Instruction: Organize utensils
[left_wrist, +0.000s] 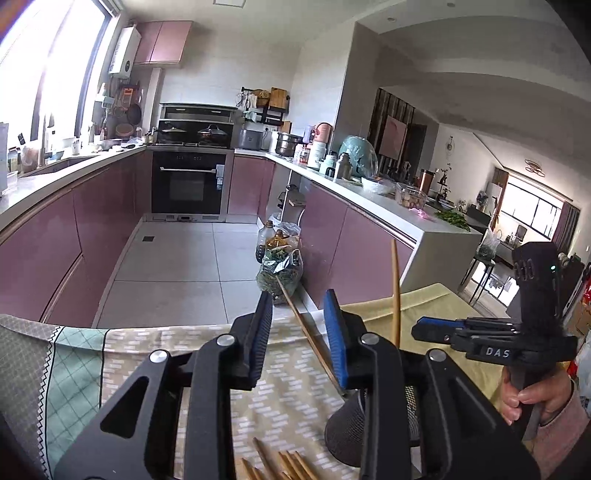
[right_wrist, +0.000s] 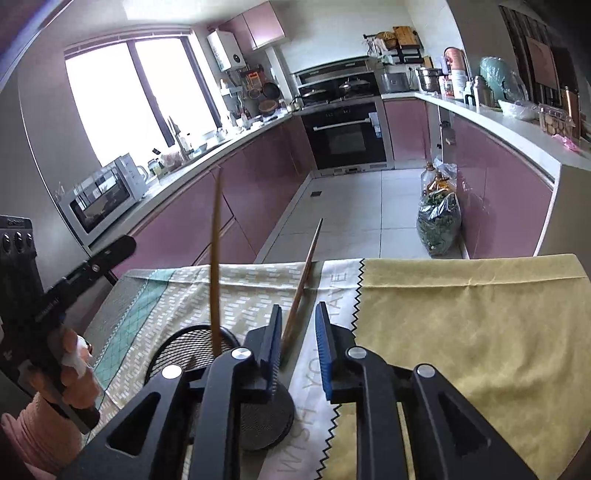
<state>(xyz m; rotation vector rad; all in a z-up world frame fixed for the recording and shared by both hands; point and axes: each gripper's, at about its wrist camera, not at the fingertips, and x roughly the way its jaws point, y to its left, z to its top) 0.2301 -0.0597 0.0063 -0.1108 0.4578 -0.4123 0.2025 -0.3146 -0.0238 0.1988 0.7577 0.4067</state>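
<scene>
A black mesh utensil holder (right_wrist: 207, 354) stands on the cloth-covered table; it also shows in the left wrist view (left_wrist: 347, 424). Two wooden chopsticks stand in it: one upright (right_wrist: 215, 258) (left_wrist: 396, 291), one leaning (right_wrist: 304, 277) (left_wrist: 306, 332). My right gripper (right_wrist: 299, 343) is open, its jaws either side of the leaning chopstick without clamping it. My left gripper (left_wrist: 298, 339) is open and empty above the holder's left side. Several loose chopsticks (left_wrist: 280, 465) lie on the cloth below my left gripper.
The table carries a patterned cloth (right_wrist: 177, 295) and a yellow cloth (right_wrist: 461, 325). Beyond the table edge is the kitchen floor with a bag of greens (right_wrist: 439, 221) and bottles. Pink cabinets and worktops run along both sides.
</scene>
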